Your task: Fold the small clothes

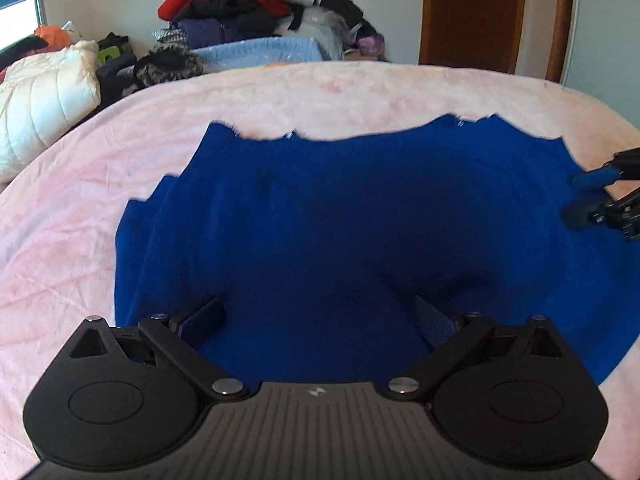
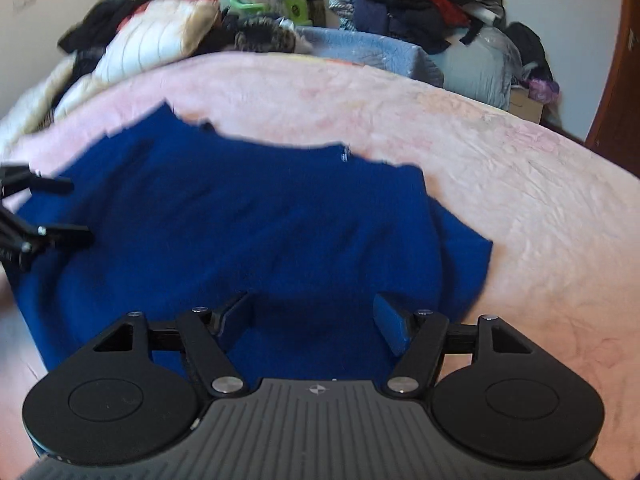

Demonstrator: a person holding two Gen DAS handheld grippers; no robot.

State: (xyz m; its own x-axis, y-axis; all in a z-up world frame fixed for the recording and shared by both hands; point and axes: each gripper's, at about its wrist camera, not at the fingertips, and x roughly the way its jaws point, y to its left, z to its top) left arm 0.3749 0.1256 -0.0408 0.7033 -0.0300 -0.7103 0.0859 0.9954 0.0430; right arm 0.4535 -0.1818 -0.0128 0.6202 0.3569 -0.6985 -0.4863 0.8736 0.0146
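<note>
A royal-blue knitted garment (image 1: 340,220) lies spread on a pink blanket (image 1: 100,200) covering a bed. My left gripper (image 1: 318,312) hovers over the garment's near part, jaws wide open, nothing between the pads. In the right wrist view the same blue garment (image 2: 248,224) fills the middle, a sleeve or flap hanging off toward the right. My right gripper (image 2: 314,316) is above its near edge, open, with only cloth beneath. Each gripper appears at the other view's side: the right gripper (image 1: 592,196) by the garment's right edge, the left gripper (image 2: 56,210) by its left edge.
A heap of clothes (image 1: 240,4), red, black and navy, is piled behind the bed on a light-blue quilt (image 1: 264,50). A cream puffer jacket (image 1: 44,96) lies at the bed's far left. A brown wooden door (image 1: 476,12) stands at the back right.
</note>
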